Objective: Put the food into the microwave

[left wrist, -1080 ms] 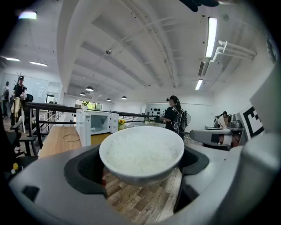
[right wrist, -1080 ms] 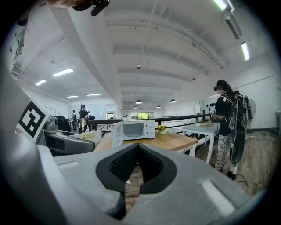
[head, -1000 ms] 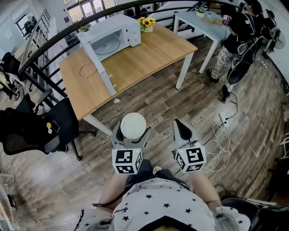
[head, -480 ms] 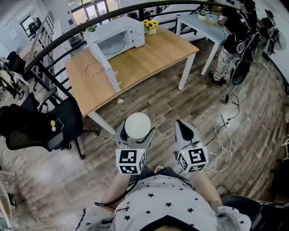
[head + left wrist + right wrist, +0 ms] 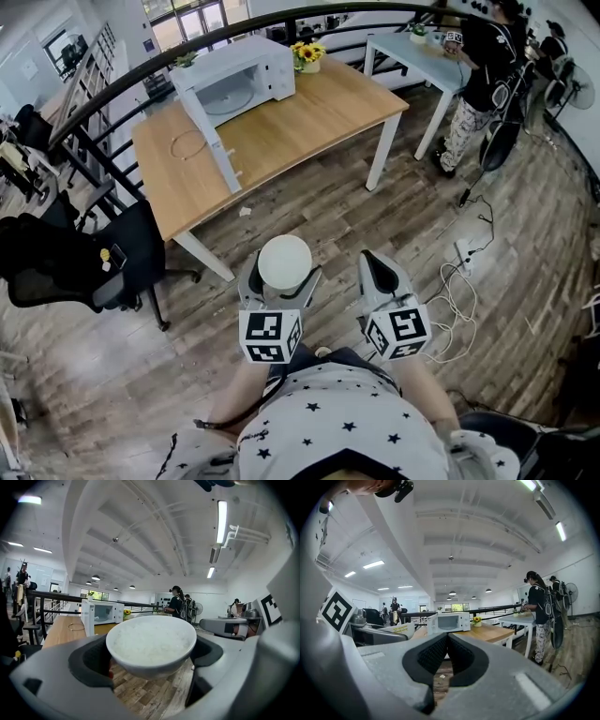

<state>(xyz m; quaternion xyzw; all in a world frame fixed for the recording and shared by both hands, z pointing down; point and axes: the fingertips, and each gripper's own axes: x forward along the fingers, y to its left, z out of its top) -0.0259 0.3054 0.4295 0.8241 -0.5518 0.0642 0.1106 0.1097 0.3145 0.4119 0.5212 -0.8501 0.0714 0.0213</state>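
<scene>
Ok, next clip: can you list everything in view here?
wooden table: one, light wood top, white legs, upper centre
microwave: one, white, door open, far end of the wooden table
sunflowers: one pot, yellow, right of the microwave
cord loop: one, pale, on the wooden table, left of the open door
second table: one, pale, top right
bystander: one, black top, at the second table
office chair: one, black, left
cables: white tangle, floor at right
bowl of rice: one, white, low centre
left gripper: grey, shut on the bowl of rice
right gripper: grey, shut, empty
shirt: star-printed, bottom edge
</scene>
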